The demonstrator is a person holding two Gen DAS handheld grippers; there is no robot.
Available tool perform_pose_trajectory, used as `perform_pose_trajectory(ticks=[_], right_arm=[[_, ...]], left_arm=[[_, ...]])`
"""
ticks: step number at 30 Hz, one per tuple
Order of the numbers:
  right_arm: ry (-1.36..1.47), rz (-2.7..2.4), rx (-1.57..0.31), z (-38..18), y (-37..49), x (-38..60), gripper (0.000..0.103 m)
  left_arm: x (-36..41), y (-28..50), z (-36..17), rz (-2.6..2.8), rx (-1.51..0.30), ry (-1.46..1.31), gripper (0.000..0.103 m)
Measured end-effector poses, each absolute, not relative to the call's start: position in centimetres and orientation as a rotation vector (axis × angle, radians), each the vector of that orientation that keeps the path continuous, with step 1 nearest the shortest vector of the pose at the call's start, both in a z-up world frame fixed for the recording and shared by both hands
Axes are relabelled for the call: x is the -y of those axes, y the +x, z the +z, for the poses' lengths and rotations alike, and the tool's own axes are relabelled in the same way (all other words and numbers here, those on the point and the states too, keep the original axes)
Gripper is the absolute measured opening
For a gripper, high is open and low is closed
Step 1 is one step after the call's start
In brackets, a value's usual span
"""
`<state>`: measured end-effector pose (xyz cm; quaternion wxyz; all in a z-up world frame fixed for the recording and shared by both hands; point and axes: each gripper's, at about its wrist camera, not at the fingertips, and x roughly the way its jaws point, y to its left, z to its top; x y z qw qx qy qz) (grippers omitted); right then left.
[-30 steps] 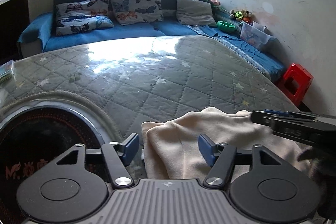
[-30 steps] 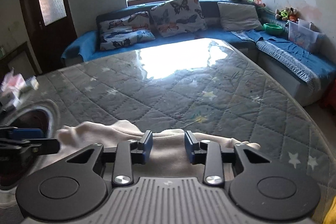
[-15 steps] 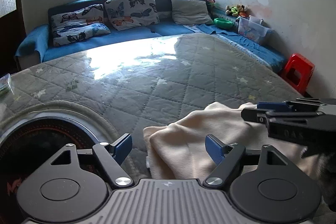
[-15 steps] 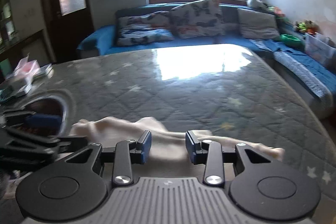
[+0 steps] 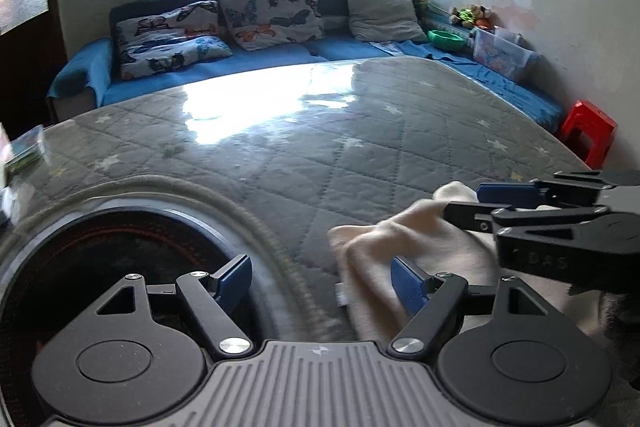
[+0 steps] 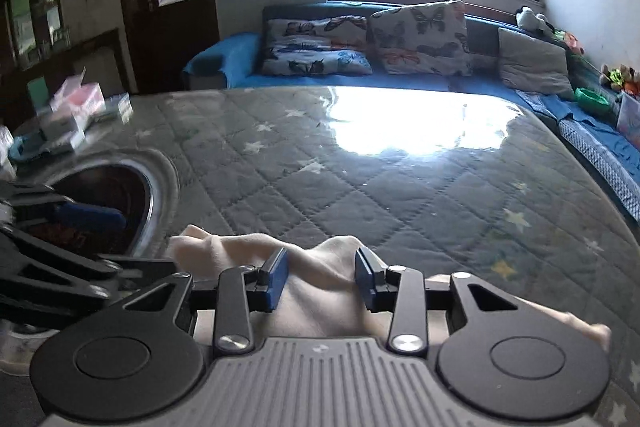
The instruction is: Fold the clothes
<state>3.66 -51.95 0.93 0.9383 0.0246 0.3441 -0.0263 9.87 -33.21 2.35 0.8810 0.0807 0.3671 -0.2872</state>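
Observation:
A cream garment (image 5: 380,239) lies bunched on the near part of the quilted grey table (image 5: 320,155). My left gripper (image 5: 322,279) is open wide at its left edge: the right finger is over the cloth, the left finger over the dark round inset. My right gripper (image 6: 320,273) hovers over the garment (image 6: 228,251) with its jaws partly apart and a hump of cloth rising between the pads. Each gripper shows in the other's view: the right gripper (image 5: 464,201) comes in from the right, and the left gripper (image 6: 144,243) from the left.
A dark round hotplate (image 5: 100,259) is set into the table at the near left. Small boxes (image 6: 76,107) sit at the table's far left. A blue sofa (image 5: 280,63) with butterfly pillows runs behind, and a red stool (image 5: 588,131) stands right of the table.
My left gripper's jaws have widened and it has shifted left, so the cloth sits further right in its view. My right gripper has swung left over the garment.

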Motion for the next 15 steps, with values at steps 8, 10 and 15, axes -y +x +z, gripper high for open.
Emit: perform_pose_trajectory(ticks=[8, 10, 15], right_arm=[[0.085, -0.054, -0.680, 2.5, 3.0, 52.2, 0.037], [0.112, -0.072, -0.684, 2.9, 1.9, 52.7, 0.037], [0.102, -0.076, -0.714, 2.3, -0.6, 53.0, 0.036]], left_arm=[[31.4, 10.0, 2.9, -0.574, -0.748, 0.145, 0.089], [31.4, 9.9, 3.2, -0.584, -0.741, 0.134, 0.094], [32.0, 9.3, 3.3, -0.605, -0.733, 0.133, 0.099]])
